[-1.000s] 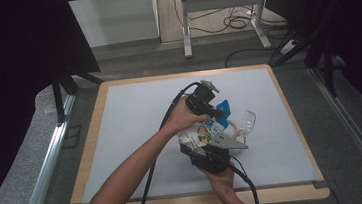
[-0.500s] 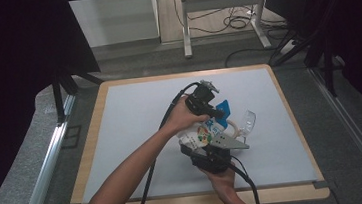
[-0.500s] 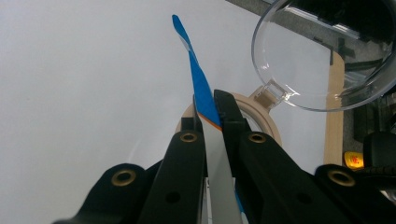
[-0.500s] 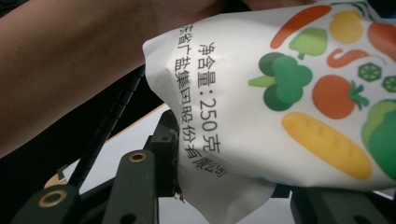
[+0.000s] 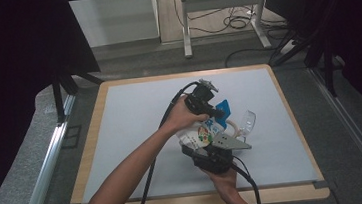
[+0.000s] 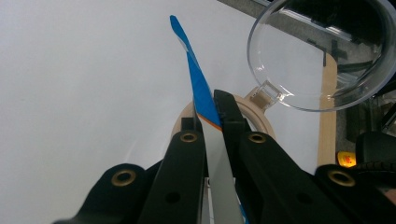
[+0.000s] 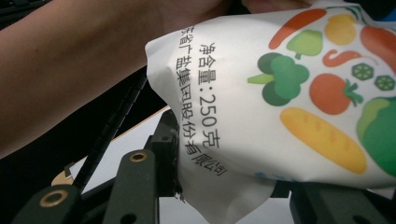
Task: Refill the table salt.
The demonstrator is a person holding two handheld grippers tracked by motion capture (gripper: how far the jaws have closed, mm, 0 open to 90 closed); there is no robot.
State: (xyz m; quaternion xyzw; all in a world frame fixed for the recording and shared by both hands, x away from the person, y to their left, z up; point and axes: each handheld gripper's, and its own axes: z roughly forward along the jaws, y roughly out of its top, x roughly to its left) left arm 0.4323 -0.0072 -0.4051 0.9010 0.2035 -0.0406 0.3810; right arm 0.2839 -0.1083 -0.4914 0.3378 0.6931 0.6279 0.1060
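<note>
A white salt bag (image 5: 203, 133) printed with vegetables is held up between both grippers over the white mat (image 5: 130, 117). My left gripper (image 5: 217, 112) is shut on the bag's blue top edge (image 6: 196, 79), the jaws pinching it flat in the left gripper view (image 6: 208, 112). My right gripper (image 5: 198, 149) grips the bag's lower corner (image 7: 224, 186) from below, and the bag (image 7: 289, 93) hides its right jaw. A clear round lid (image 6: 322, 51) stands open, hinged on a beige ring-shaped rim (image 6: 254, 109) just beyond the bag, also in the high view (image 5: 246, 121).
The mat lies on a wooden-edged table (image 5: 289, 101). Black cables trail from both grippers toward the near edge (image 5: 151, 175). A person's forearm (image 7: 70, 70) crosses in front of the right gripper's camera. Metal rails (image 5: 49, 165) run along both sides of the table.
</note>
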